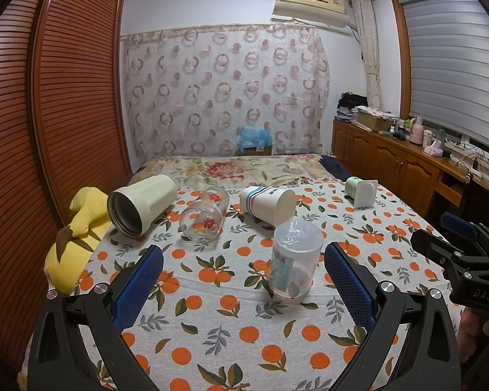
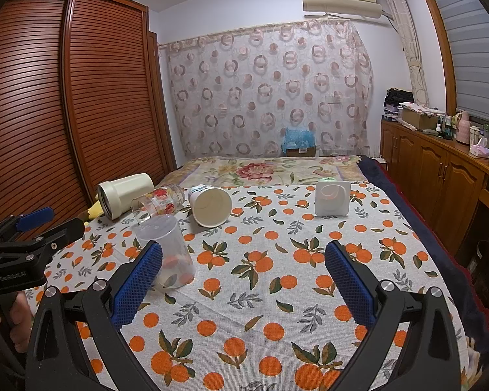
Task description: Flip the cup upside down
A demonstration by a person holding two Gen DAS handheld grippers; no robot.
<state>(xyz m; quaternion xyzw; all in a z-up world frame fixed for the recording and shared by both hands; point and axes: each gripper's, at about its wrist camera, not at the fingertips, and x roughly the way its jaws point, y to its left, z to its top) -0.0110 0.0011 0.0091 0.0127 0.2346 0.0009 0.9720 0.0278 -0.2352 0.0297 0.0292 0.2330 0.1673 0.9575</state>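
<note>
A clear plastic cup [image 1: 293, 259] stands on the orange-print cloth [image 1: 231, 309], its closed end up and a label on its side. It sits between my left gripper's [image 1: 244, 280] open blue fingers, a little ahead of them and nearer the right one. In the right wrist view the cup [image 2: 168, 251] stands just behind the left finger of my open, empty right gripper [image 2: 244, 280]. Several other cups lie on their sides behind: a cream tumbler [image 1: 140, 205], a flowered glass [image 1: 205, 216], a striped paper cup [image 1: 267, 205] and a white-and-green mug [image 1: 362, 190].
A yellow plush toy [image 1: 78, 241] lies at the bed's left edge beside a wooden louvred wardrobe [image 1: 49, 130]. A wooden cabinet [image 1: 407, 163] with clutter runs along the right. A floral quilt [image 1: 244, 169] covers the far bed. The right gripper [image 1: 466, 260] shows at the left view's right edge.
</note>
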